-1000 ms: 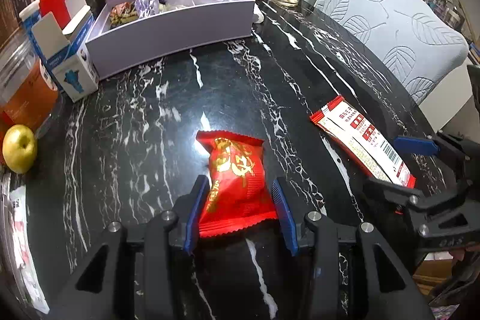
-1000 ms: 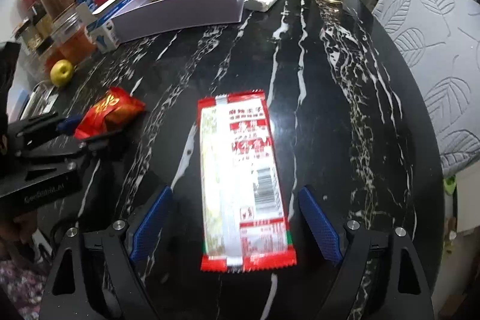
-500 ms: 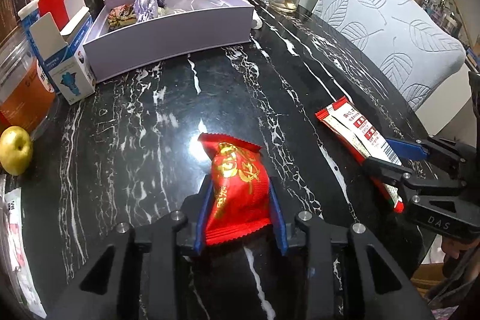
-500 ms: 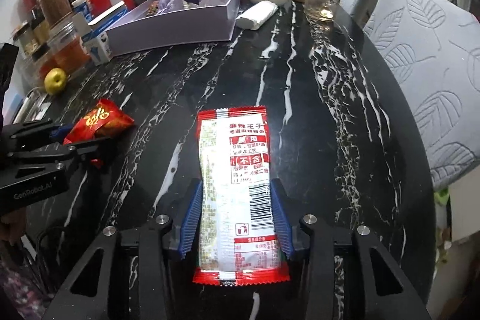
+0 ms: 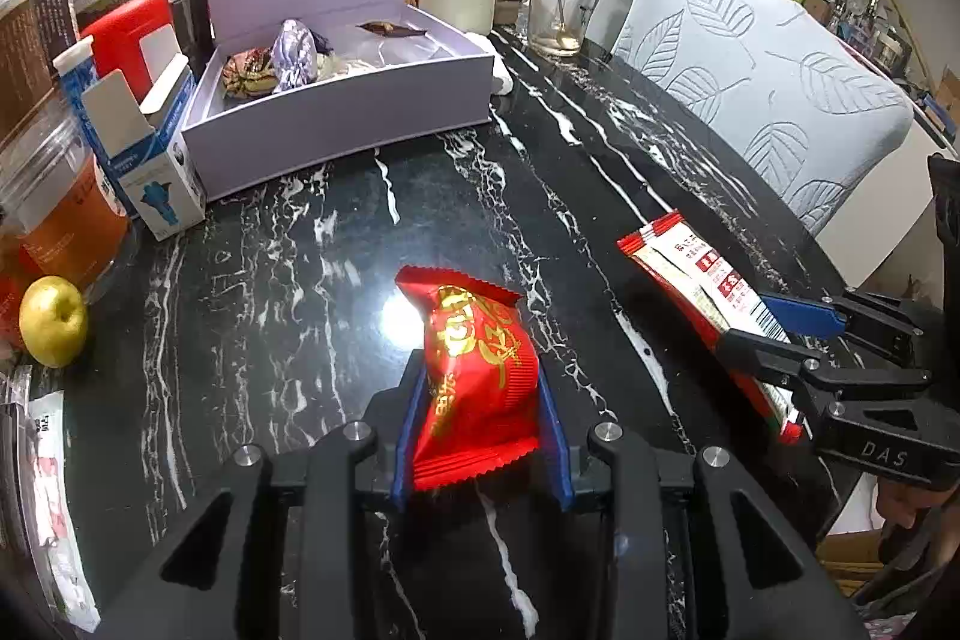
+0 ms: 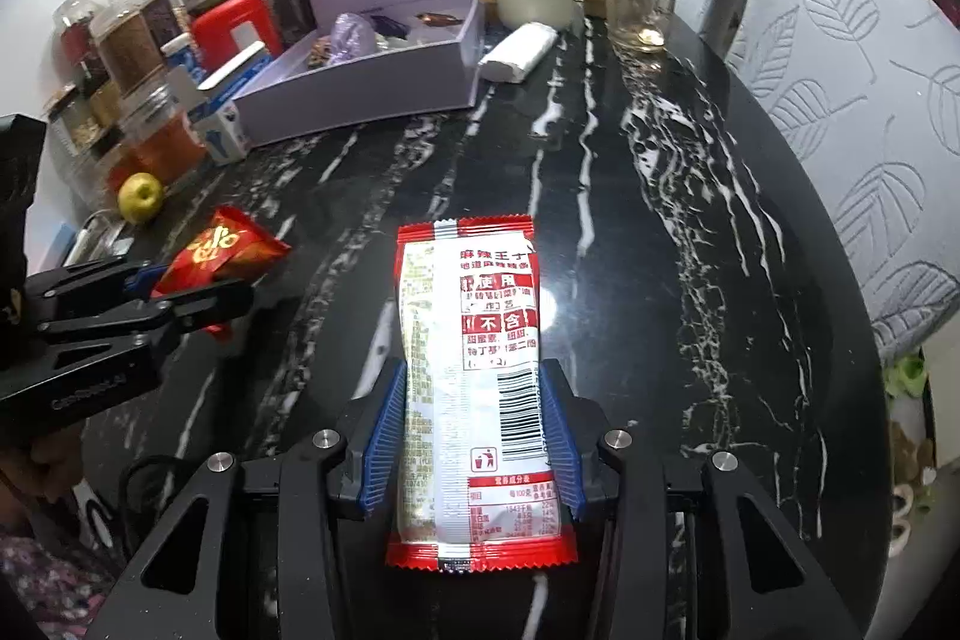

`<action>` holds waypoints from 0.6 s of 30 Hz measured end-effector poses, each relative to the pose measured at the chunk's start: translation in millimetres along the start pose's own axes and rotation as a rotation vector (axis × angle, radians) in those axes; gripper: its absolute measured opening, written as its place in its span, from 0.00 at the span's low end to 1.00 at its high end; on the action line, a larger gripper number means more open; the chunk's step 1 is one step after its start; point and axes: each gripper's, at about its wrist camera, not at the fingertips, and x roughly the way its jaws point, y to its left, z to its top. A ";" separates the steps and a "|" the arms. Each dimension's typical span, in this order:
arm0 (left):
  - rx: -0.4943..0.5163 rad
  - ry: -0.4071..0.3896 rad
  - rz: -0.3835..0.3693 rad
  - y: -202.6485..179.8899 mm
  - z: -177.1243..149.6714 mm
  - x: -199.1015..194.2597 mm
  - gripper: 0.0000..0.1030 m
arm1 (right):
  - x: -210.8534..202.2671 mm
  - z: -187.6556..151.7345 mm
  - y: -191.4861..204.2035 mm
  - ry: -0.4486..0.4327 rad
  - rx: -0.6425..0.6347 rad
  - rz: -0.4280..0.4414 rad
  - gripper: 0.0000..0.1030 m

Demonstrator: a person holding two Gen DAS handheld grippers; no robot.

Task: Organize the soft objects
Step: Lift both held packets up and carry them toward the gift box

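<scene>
You are in a home dining room; a black marble table (image 5: 600, 172) holds food jars (image 6: 129, 46), and leaf-patterned upholstered chairs (image 5: 774, 94) stand beside it.

black marble table (image 5: 288, 280) | lavender box (image 5: 336, 124) | apple (image 5: 53, 321) | glass (image 5: 555, 17)

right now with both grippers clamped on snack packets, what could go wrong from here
1. The left gripper pinches the puffy red packet near its lower end; it may squirm free or get crushed when lifted.
2. The right gripper holds the long white packet low down, so the free end may droop and drag on the table.
3. The grippers sit close together; both heading for the lavender box could collide.
</scene>
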 end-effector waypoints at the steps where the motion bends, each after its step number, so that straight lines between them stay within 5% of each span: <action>1: 0.001 -0.004 0.000 0.6 0.1 -1.7 0.32 | -1.1 0.4 1.1 -0.003 -0.002 0.005 0.42; 18: -0.005 -0.154 0.051 17.4 19.1 -59.1 0.32 | -40.2 24.2 33.3 -0.128 -0.050 0.099 0.42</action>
